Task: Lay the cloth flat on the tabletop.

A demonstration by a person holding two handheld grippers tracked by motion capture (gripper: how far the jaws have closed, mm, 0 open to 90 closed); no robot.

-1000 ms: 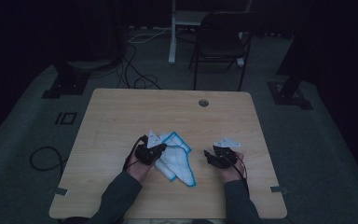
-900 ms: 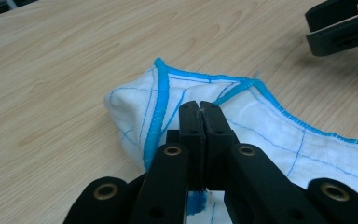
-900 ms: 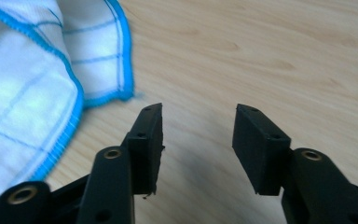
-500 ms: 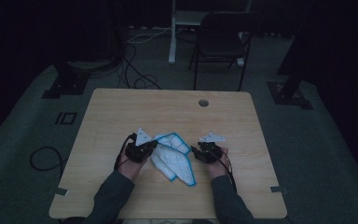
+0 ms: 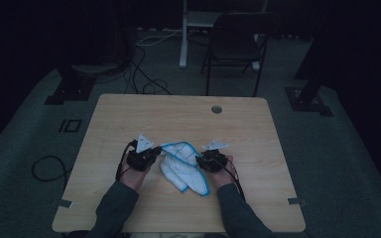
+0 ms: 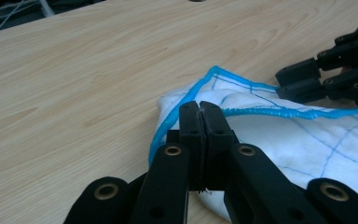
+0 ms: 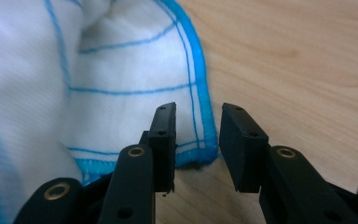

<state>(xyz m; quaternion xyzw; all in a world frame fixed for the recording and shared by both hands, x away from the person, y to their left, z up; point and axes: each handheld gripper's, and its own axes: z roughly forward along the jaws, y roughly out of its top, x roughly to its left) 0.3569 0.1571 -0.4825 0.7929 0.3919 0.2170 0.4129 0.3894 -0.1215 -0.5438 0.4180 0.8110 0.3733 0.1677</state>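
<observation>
A white cloth [image 5: 184, 167] with a blue hem and thin blue lines lies crumpled on the wooden table [image 5: 178, 114] between my two hands. My left gripper [image 5: 141, 156] sits at the cloth's left side. In the left gripper view its jaws [image 6: 199, 106] are shut, with a thin strip of the cloth [image 6: 279, 135] pinched between the pads. My right gripper [image 5: 211, 159] is at the cloth's right side and its jaws have just been closing. In the right gripper view they [image 7: 198, 112] stand apart, with the cloth's hemmed corner [image 7: 121, 70] between them and the pads not pressing on it.
The table has a round cable hole [image 5: 217, 109] near its far edge. A dark chair [image 5: 235, 44] and a white stand [image 5: 186, 29] are behind it. Cables [image 5: 144, 74] lie on the floor at the back left.
My right gripper has moved left up to the cloth's edge. My left gripper has drifted left with the cloth in it, and the cloth is more bunched.
</observation>
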